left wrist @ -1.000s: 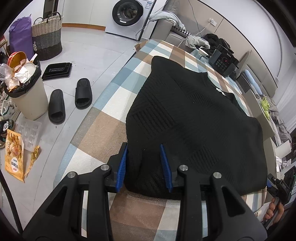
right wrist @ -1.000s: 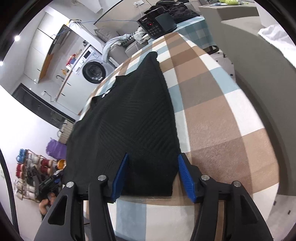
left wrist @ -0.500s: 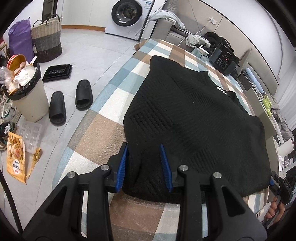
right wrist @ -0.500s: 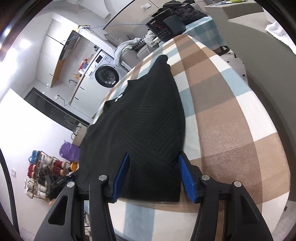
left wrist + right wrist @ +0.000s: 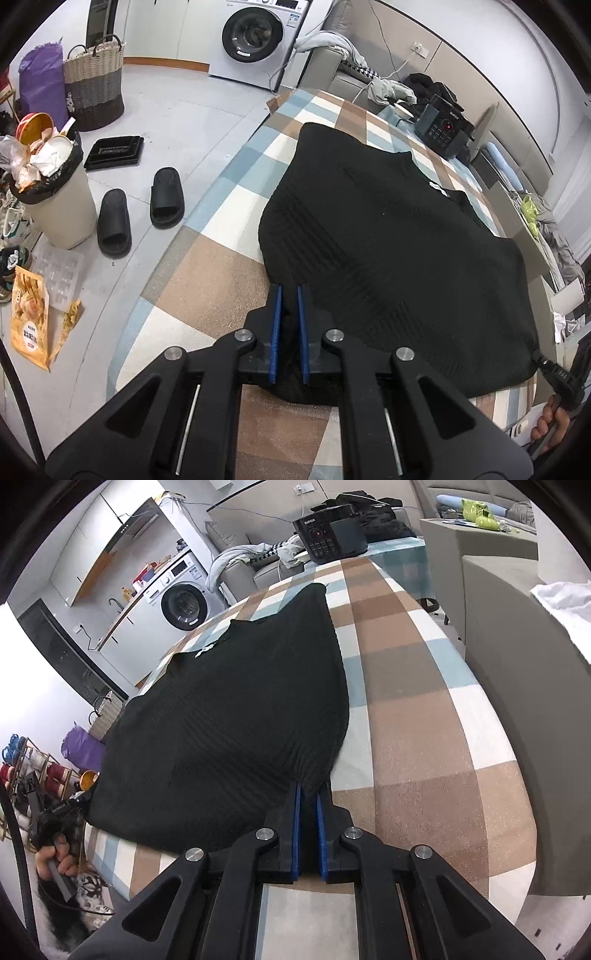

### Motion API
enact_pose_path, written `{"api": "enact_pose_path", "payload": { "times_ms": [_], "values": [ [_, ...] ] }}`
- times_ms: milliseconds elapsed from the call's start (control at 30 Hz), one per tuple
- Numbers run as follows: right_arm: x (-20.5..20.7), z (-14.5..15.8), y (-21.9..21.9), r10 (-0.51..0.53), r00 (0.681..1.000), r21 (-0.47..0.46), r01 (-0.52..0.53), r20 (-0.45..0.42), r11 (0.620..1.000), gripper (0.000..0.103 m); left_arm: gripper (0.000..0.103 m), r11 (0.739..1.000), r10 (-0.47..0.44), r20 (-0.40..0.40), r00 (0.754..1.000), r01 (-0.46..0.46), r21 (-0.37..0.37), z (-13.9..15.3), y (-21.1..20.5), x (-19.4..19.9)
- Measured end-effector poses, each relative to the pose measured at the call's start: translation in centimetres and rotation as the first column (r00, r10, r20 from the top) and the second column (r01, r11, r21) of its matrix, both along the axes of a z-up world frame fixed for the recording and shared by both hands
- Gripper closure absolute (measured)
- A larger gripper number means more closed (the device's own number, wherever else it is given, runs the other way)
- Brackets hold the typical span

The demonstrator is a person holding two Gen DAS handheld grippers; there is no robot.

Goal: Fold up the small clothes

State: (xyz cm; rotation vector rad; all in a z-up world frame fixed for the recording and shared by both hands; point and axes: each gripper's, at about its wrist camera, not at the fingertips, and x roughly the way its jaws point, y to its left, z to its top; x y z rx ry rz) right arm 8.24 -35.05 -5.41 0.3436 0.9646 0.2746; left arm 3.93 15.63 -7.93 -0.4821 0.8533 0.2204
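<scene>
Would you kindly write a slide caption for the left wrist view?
Left gripper jaws shut on the near hem of a black knit sweater spread on a checked tablecloth.

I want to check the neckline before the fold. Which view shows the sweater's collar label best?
The left wrist view: the white label on the sweater sits unobstructed. The right wrist view shows it smaller, edge-on.

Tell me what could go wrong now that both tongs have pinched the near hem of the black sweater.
1. The left tongs and right tongs each pinch only a small bite of the black knit sweater at its hem, so a corner may slip out when lifted.
2. The knit is stretchy: uneven pulling could skew the fold.
3. The far end lies near the black cooker on the checked cloth; a forward fold might brush it.
</scene>
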Motion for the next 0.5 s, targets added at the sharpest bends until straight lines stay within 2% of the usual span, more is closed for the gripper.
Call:
{"api": "enact_pose_path", "payload": {
  "times_ms": [100,200,300,333,367,433,500],
  "values": [
    [0.0,1.1,-0.1,-0.028,0.999,0.009,0.027,0.031,1.000,0.089,0.097,1.000,0.016,0.010,1.000,-0.016,0.012,0.6,0.1,-0.3],
    [-0.3,2.7,0.6,-0.047,0.994,-0.046,0.052,0.103,0.998,0.081,0.093,0.999,0.024,0.012,1.000,-0.024,0.022,1.2,0.1,-0.4],
    [-0.7,4.6,1.9,-0.039,0.982,-0.093,0.057,0.184,0.994,0.079,0.076,0.998,0.027,0.032,0.999,-0.029,0.061,2.4,-0.2,-0.9],
    [-0.7,5.1,2.4,-0.036,0.977,-0.112,0.061,0.210,0.992,0.076,0.067,0.997,0.023,0.044,0.999,-0.026,0.071,2.9,-0.5,-1.1],
    [-0.6,5.5,3.1,-0.020,0.974,-0.120,0.048,0.226,0.992,0.067,0.062,0.997,0.016,0.056,0.998,-0.020,0.076,3.2,-0.7,-1.1],
    [0.2,5.6,5.0,0.031,0.973,-0.125,-0.002,0.230,0.992,0.059,0.057,0.997,-0.011,0.074,0.997,0.005,0.082,3.8,-1.5,-1.1],
    [0.8,5.0,6.9,0.083,0.974,-0.140,-0.054,0.212,0.989,0.059,0.052,0.996,-0.045,0.079,0.996,0.038,0.083,4.0,-2.6,-0.7]
  ]
}}
